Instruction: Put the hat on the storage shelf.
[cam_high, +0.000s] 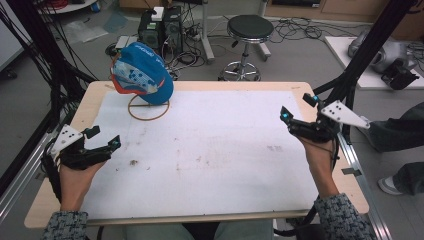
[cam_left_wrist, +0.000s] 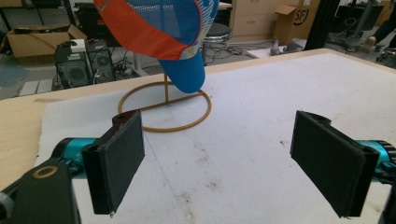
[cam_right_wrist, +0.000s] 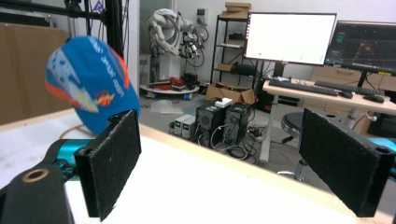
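Note:
A blue cap (cam_high: 142, 75) with an orange brim hangs tilted on a gold wire stand (cam_high: 148, 112) at the far left of the white mat (cam_high: 210, 150). Near the table's front left, my left gripper (cam_high: 106, 136) is open and empty, well short of the stand. In the left gripper view the cap (cam_left_wrist: 159, 28) and the stand's ring (cam_left_wrist: 163, 109) lie ahead of the left gripper (cam_left_wrist: 217, 158), whose pads are wide apart. My right gripper (cam_high: 296, 106) hovers open at the table's right edge. In the right gripper view nothing sits in the right gripper (cam_right_wrist: 233, 163), and the cap (cam_right_wrist: 88, 88) shows far off to the left.
Beyond the table's far edge stand a black stool (cam_high: 249, 30) and computer towers (cam_high: 160, 27) among floor cables. Black frame posts flank both sides. Another person's leg and shoe (cam_high: 400, 135) are off the right edge. A desk with monitors (cam_right_wrist: 289, 37) stands farther back.

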